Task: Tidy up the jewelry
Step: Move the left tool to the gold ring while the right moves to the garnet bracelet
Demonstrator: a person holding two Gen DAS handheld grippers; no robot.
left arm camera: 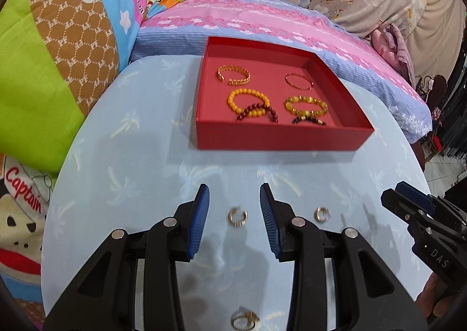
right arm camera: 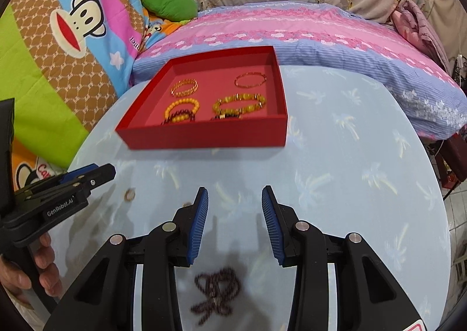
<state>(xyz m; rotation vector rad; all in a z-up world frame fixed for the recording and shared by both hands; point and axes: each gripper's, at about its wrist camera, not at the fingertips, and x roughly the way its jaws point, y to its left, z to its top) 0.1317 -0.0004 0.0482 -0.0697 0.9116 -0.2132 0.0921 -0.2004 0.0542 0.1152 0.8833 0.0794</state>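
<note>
Left gripper (left arm camera: 234,214) spread wide around a gold ear cuff (left arm camera: 237,216) on the table, right gripper (right arm camera: 235,214) also spread, empty, above dark beaded necklace (right arm camera: 216,290).

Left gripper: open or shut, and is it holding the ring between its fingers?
Open. The left gripper has its fingers spread apart; the ring lies on the table between them, untouched.

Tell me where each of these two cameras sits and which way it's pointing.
Left wrist: sits on the left gripper, facing forward over the blue table toward the red tray; its jaws are open either side of a ring, and the right gripper shows at the right edge.
Right wrist: sits on the right gripper, facing the same way; its jaws are open above a dark bead string, with the left gripper and a hand at left.
Shared: tray, table, bed.
</note>
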